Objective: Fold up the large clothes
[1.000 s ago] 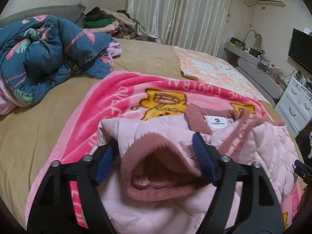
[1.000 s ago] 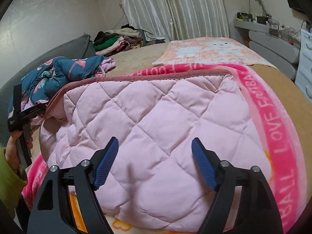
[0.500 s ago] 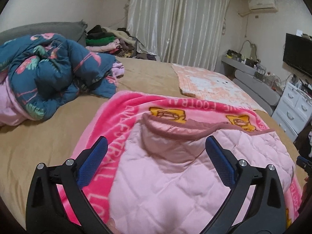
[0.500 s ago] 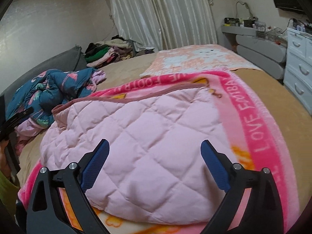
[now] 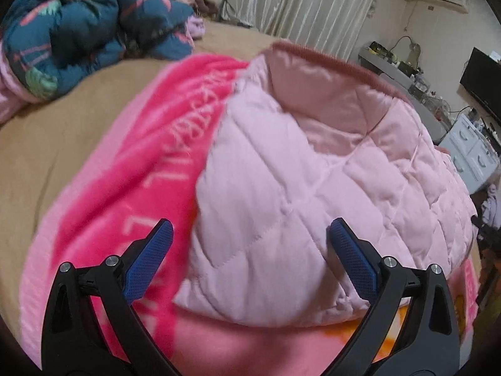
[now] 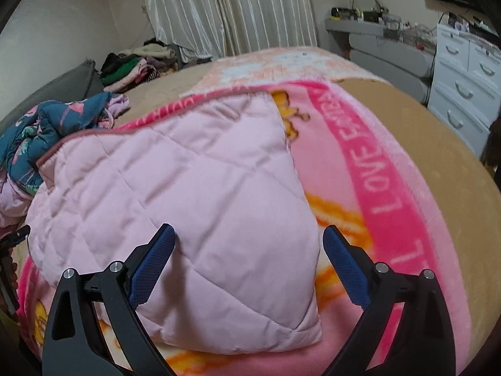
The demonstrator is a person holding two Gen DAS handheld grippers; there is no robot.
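Observation:
A pale pink quilted jacket (image 5: 297, 172) lies folded on a hot pink blanket (image 5: 150, 163) spread over the bed. Its darker ribbed hem runs along the far edge. My left gripper (image 5: 250, 224) hangs wide open just over the jacket's near left edge; the fabric lies below the blue pads (image 5: 350, 260), and neither pad presses on it. In the right wrist view the jacket (image 6: 188, 188) shows its near right corner between the fingers of my right gripper (image 6: 249, 230). Those jaws are closing but stand wide, and the right pad is clear of the fabric.
A blue floral duvet (image 5: 78, 31) is bunched at the far left of the tan bed (image 5: 62, 144). A pile of clothes (image 6: 131, 69) sits by the curtains. White drawers (image 6: 463, 78) and a grey shelf stand to the right of the bed.
My left gripper let go of the jacket's ribbed cuff, opened wide and sank close over the jacket's near left edge. The right gripper moved nearer to the near right corner.

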